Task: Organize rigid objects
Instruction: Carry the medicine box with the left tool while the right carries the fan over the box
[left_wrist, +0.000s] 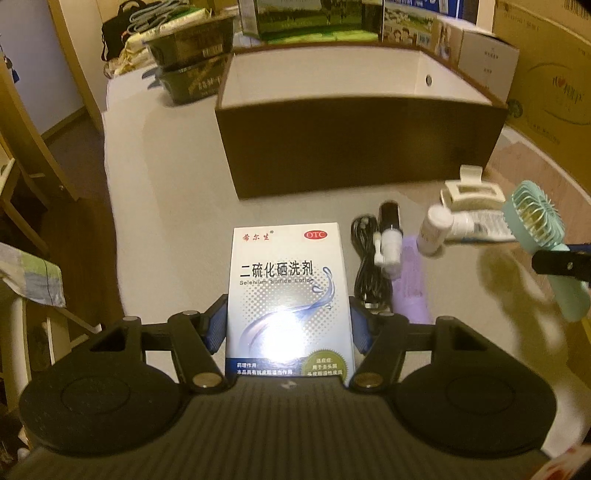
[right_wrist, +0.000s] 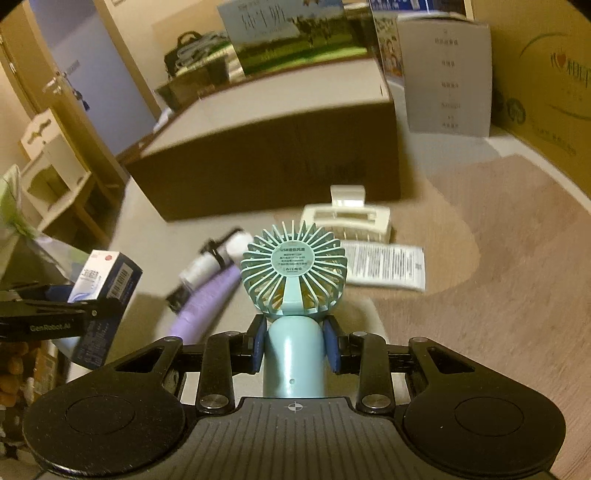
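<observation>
The left gripper (left_wrist: 288, 328) is clamping a white medicine box (left_wrist: 288, 291), its blue pads pressing on the box's two long sides, with the printed front facing up. The right gripper (right_wrist: 295, 347) is closing tight on the handle of a teal handheld fan (right_wrist: 293, 266), whose round grille is standing up past the fingertips.

Looking from the left wrist, the open brown storage box (left_wrist: 354, 147) is sitting at the far side of the table (left_wrist: 166, 221), and its pale inside is showing. Between the medicine box and that storage box a black cable (left_wrist: 365, 258), a small white bottle with a black cap (left_wrist: 388, 236), a lilac tube (left_wrist: 412, 280), a white bottle (left_wrist: 436, 229) and a cream hair clip (left_wrist: 469, 192) are lying on the table. The fan is appearing at the right edge, gripped by a black finger.

Looking from the right wrist, the storage box (right_wrist: 280, 155) is showing only its dark outer wall, so its inside is hidden. This view is showing a printed leaflet (right_wrist: 388, 266) lying flat just right of the fan's head and near side of the hair clip (right_wrist: 347, 218). At the left edge the medicine box (right_wrist: 107, 284) is showing its dark blue barcode side, held in the left gripper's black fingers.
</observation>
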